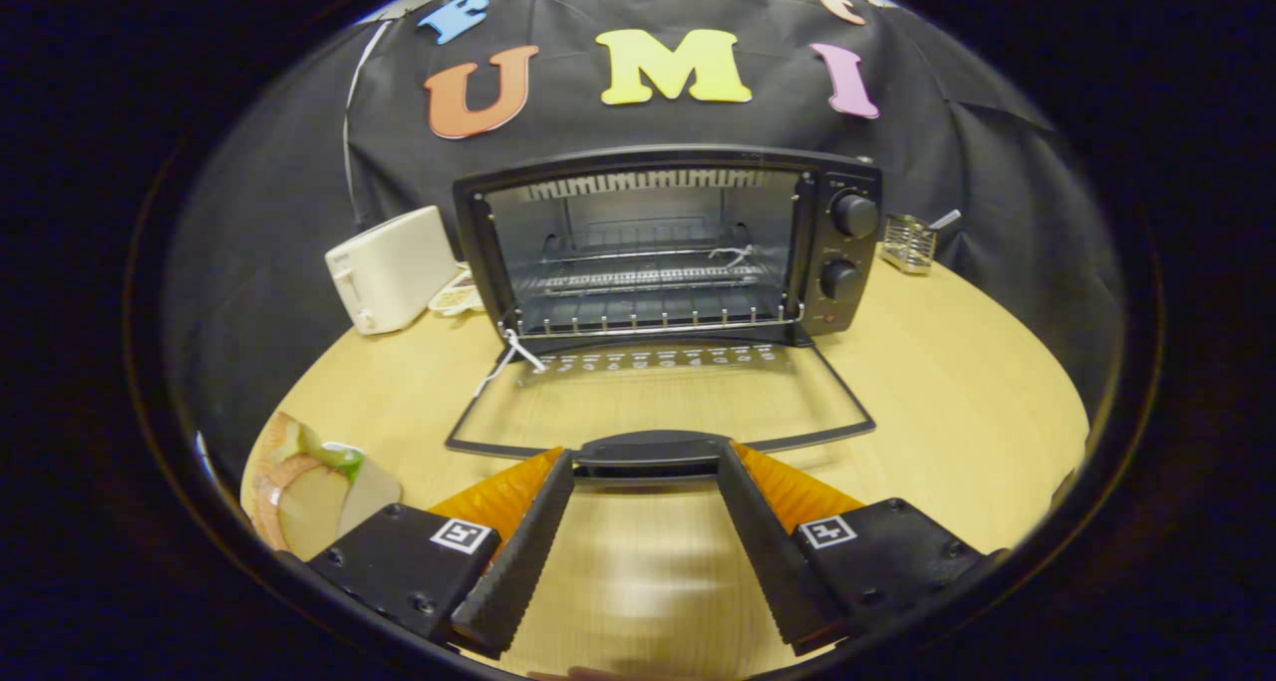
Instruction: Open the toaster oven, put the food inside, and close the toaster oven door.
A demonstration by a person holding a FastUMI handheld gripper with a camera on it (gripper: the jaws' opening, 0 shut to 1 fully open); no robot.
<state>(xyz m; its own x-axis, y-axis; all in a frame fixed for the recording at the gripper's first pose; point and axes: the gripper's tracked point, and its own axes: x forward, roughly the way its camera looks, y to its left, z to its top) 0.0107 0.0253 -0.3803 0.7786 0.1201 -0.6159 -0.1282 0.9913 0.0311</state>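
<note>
The black toaster oven (842, 247) stands at the back of the round wooden table with its glass door (658, 397) folded flat down toward me. Its wire rack (648, 277) inside is bare. The door's black handle (648, 454) lies right at my fingertips. My gripper (646, 457) is open, its two black fingers spread wide with orange backing, their tips touching or nearly touching the handle's two ends. Nothing sits between the fingers. The food (319, 492), pale slices with a green bit on a plate, lies on the table to the left of my left finger.
A white toaster (389, 267) stands left of the oven, with a small pale object (457, 297) between them. A small wire basket (909, 242) sits to the right behind the oven. A white string (508, 357) hangs from the oven's lower left corner. Bare tabletop (977, 402) stretches to the right.
</note>
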